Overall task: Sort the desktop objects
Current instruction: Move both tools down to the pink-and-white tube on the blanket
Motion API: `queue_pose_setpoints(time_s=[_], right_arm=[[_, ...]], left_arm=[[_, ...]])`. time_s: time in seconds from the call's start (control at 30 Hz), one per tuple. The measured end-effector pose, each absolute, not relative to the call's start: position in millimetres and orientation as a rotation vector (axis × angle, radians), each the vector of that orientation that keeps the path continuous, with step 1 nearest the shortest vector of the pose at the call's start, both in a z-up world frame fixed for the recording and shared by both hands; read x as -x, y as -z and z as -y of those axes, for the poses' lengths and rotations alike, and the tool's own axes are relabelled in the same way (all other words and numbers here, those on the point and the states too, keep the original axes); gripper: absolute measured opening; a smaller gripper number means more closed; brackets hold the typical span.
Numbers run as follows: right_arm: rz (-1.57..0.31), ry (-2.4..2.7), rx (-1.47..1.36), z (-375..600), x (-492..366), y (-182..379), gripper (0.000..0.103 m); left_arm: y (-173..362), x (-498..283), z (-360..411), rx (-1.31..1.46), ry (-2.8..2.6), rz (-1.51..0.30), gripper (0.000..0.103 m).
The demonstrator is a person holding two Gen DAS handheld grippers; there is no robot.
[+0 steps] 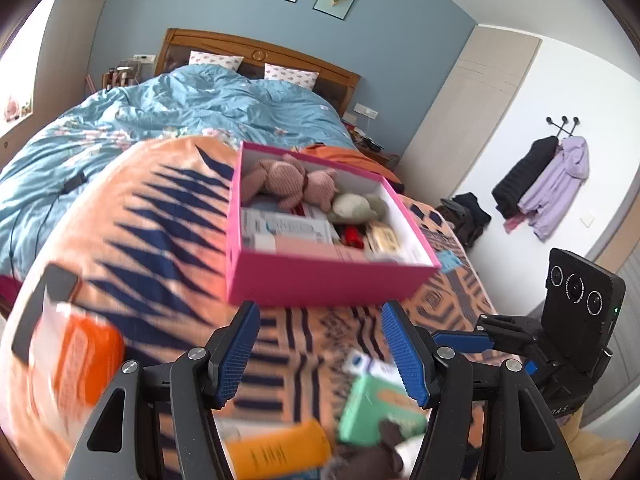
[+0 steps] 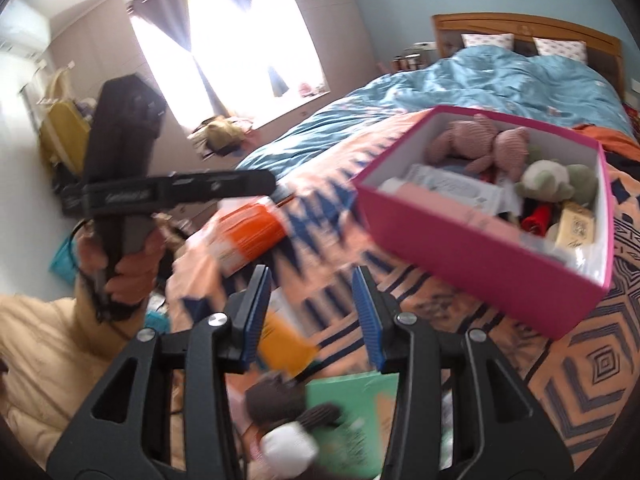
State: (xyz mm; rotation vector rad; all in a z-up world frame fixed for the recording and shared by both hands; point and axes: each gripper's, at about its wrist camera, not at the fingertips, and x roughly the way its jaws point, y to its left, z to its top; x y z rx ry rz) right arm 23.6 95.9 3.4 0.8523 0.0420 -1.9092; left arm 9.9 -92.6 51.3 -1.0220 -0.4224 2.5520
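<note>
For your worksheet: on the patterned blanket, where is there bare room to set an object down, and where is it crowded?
Free: the blanket left of the pink box, up to the blue duvet; also the strip in front of the box. Crowded: inside the box, and the near edge with the green box, yellow bottle and orange packet.

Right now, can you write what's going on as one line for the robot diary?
left gripper: open, empty | right gripper: open, empty | pink box: on blanket, holds toys | green box: outside

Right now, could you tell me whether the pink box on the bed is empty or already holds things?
It holds things. The pink box is open-topped, with a pink knitted toy and small packages inside.
</note>
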Motion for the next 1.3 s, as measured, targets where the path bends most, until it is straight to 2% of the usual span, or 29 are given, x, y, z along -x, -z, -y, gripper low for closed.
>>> queue_pose_setpoints(time_s=[0.17, 0.6, 1.03, 1.2, 1.3], right_arm=[[-0.093, 1.821, -0.868, -90, -70, 6, 0.045], [-0.151, 1.623, -1.081, -50, -134, 84, 0.045], [-0.273, 1.772, -1.247, -34, -139, 128, 0.045], [-0.202, 1.787, -1.266, -38, -133, 133, 0.046], [-0.192, 1.797, -1.252, -36, -135, 132, 0.050]], left_arm=[[-33, -53, 87, 1.076, -2.549, 0.353, 0.065], [50, -154, 111, 1.293, -2.589, 0.404, 0.065], [91, -178, 113, 1.409, -2.577, 0.414, 0.065], [97, -177, 116, 1.420, -2.549, 0.457, 0.064], [97, -177, 114, 1.426, -2.555, 0.456, 0.064]])
